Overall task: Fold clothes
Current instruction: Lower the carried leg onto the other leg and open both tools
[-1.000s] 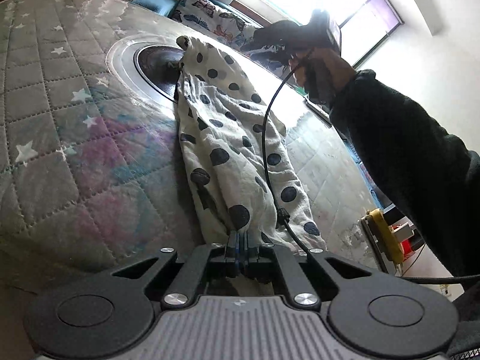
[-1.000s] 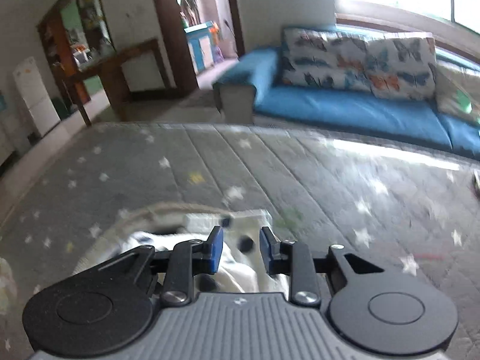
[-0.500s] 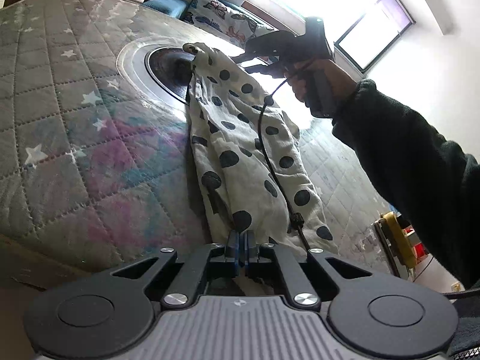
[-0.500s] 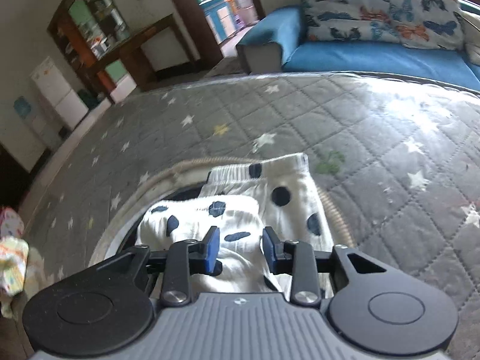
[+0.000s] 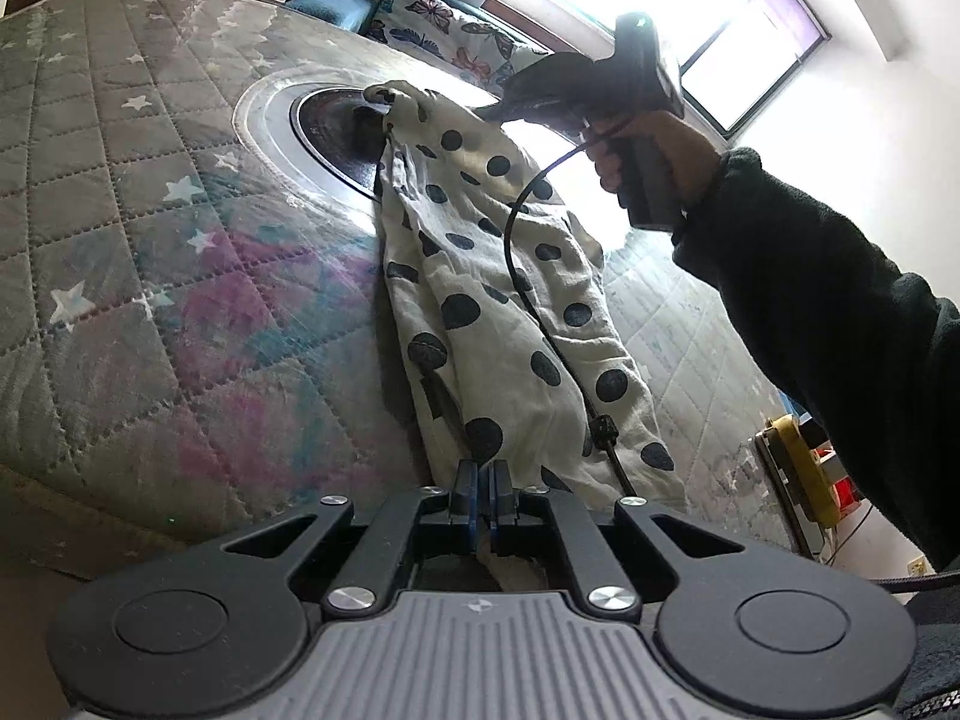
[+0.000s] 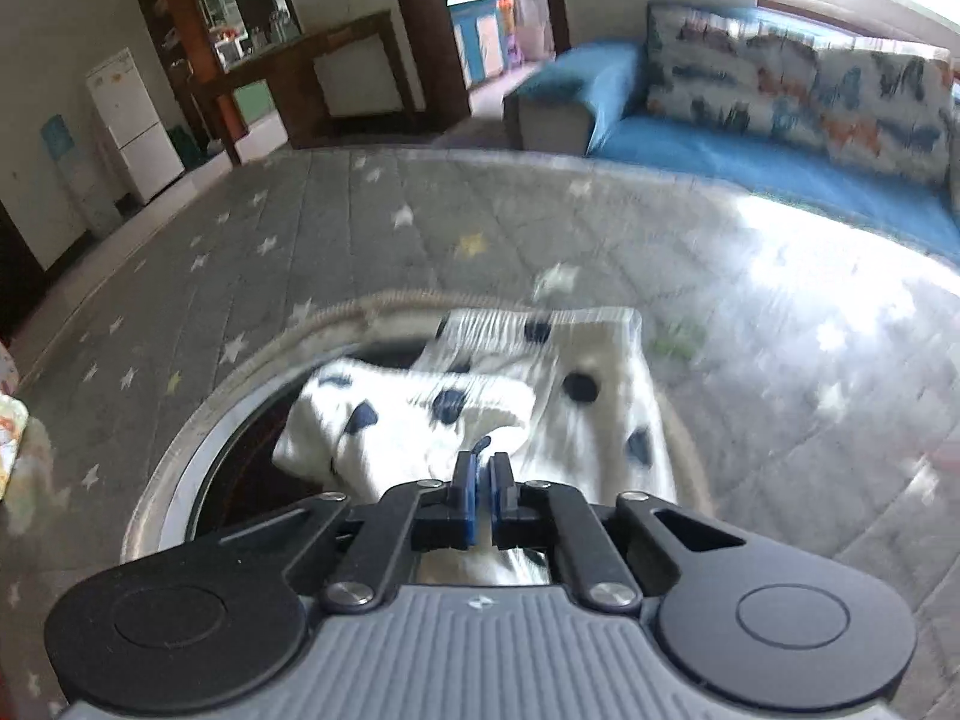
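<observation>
Lying stretched across the star-quilted table (image 5: 150, 228), the white polka-dot garment (image 5: 498, 312) runs from the dark round centre plate (image 5: 336, 132) to the near edge. The left tongs (image 5: 483, 483) are clamped on its near end. The right tongs (image 6: 482, 489) are pressed together on the cloth at its far, cuffed end, with a blue sofa (image 6: 750, 156) behind.

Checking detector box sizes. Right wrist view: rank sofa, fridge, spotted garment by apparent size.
1. Sofa, widest.
2. Spotted garment, though nearness to the camera inflates it.
3. Fridge, smallest.
The right gripper hides the garment's near end.
</observation>
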### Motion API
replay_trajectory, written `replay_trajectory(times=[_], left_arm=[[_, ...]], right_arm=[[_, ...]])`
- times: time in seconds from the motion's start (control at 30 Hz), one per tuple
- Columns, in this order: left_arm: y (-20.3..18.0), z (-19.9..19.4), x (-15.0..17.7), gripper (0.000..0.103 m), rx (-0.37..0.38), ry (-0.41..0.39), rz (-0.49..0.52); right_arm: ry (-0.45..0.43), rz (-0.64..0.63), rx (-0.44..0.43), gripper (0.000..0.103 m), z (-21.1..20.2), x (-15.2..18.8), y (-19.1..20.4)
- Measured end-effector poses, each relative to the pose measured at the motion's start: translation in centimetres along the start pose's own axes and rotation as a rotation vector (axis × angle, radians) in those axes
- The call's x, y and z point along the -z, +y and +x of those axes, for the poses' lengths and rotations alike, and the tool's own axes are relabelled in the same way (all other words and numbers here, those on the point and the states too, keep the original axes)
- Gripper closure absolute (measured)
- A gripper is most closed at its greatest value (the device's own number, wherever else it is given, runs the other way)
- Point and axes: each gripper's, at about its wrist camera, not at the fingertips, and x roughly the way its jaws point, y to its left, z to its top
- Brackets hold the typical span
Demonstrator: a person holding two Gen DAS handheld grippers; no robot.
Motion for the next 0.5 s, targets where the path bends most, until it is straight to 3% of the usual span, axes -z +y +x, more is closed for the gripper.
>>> replay_trajectory(times=[0.2,0.3,0.5], left_arm=[[0.2,0.2,0.0,0.099,-0.004,0.006,0.004],[0.3,0.2,0.0,0.099,-0.006,0.012,0.000],[0.4,0.3,-0.1,0.098,-0.009,0.020,0.003]], right_arm=[[-0.134,-0.050,0.132,0.100,-1.5,-1.7,-0.2],[-0.160,-0.064,0.196,0.100,-1.2,-1.9,-0.6],[-0.088,0.012,0.215,0.098,0.5,-1.6,-3.0]])
